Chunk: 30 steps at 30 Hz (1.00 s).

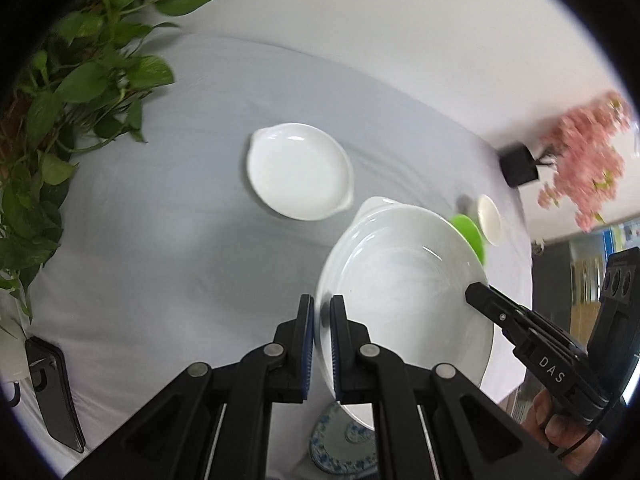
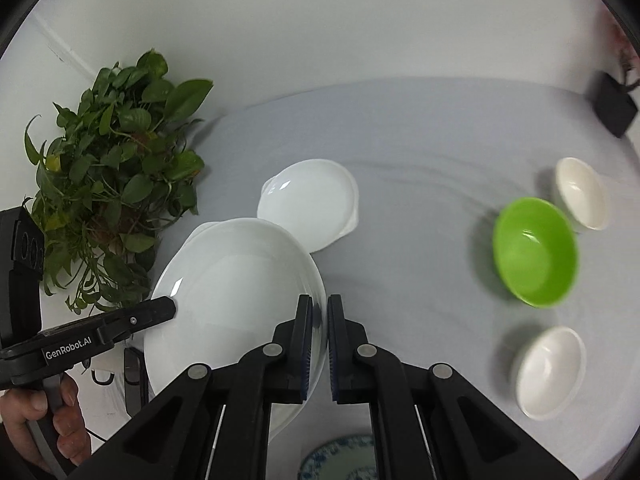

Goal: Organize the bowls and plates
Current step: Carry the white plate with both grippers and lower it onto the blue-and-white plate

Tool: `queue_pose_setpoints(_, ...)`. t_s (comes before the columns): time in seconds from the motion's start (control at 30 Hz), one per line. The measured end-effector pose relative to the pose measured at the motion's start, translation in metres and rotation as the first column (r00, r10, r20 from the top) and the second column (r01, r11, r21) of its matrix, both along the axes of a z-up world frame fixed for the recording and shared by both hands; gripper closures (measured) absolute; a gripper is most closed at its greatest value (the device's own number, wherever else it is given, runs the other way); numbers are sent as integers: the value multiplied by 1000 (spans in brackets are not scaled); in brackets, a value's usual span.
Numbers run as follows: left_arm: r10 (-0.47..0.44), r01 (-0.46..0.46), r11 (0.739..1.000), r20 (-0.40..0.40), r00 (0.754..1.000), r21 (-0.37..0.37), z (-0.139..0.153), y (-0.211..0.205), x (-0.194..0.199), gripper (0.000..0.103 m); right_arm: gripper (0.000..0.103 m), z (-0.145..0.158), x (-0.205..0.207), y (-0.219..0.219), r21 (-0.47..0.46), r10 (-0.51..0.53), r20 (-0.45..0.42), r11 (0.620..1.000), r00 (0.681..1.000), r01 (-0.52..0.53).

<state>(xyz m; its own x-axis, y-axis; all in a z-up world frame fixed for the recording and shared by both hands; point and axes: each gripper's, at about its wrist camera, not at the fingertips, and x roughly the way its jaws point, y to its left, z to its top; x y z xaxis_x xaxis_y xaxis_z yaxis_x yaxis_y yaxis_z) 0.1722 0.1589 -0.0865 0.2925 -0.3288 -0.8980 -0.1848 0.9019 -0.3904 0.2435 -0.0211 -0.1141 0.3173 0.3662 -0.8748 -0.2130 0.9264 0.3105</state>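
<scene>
My left gripper [image 1: 321, 322]: jaws closed on the near rim of the large white plate [image 1: 404, 300]; my right gripper [image 2: 319, 322]: jaws closed on the opposite rim of the same plate, so I hold it between both, lifted clear of the desk [image 2: 420, 160] and tilted.

Items on the desk, working outward:
- second white plate [image 2: 310, 208] with small lug handles; flat on the grey cloth just beyond the held one, partly overlapped by it in the right wrist view;
- blue-patterned plate [image 1: 340, 448]; below the held plate, at the near edge, only partly seen;
- green bowl [image 2: 536, 252]; off to the right, upright;
- white bowl [image 2: 582, 194]; just behind the green one, looking to touch it;
- another white bowl [image 2: 550, 372]; nearer, apart from the green one;
- dark phone [image 1: 54, 394]; near left edge, beside a white mug [image 1: 10, 354];
- leafy green plant [image 2: 116, 184]; far left;
- black pot [image 1: 518, 164] with pink blossoms [image 1: 584, 160]; far right corner.

Each gripper's handle is in a hand [image 2: 44, 420].
</scene>
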Motion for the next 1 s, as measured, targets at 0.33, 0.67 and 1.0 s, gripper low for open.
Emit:
queue_pose_setpoints(0.33,-125,125,992,-47,991,-5,8,-63,-51,96,98,33,-95,-86,3,-116,-48,993,992,116)
queue_pose_setpoints(0.67,-151,154,988,-137,979,11,-44,-104,-106,96,98,-33,-163,-126,6,-115,-141,993,983,117)
queue_pose_setpoints(1.0,-117,118,993,-222,968,-9,-105,-112,-129,97,98,-123,-211,-147,1,-114,-264,993,958,119)
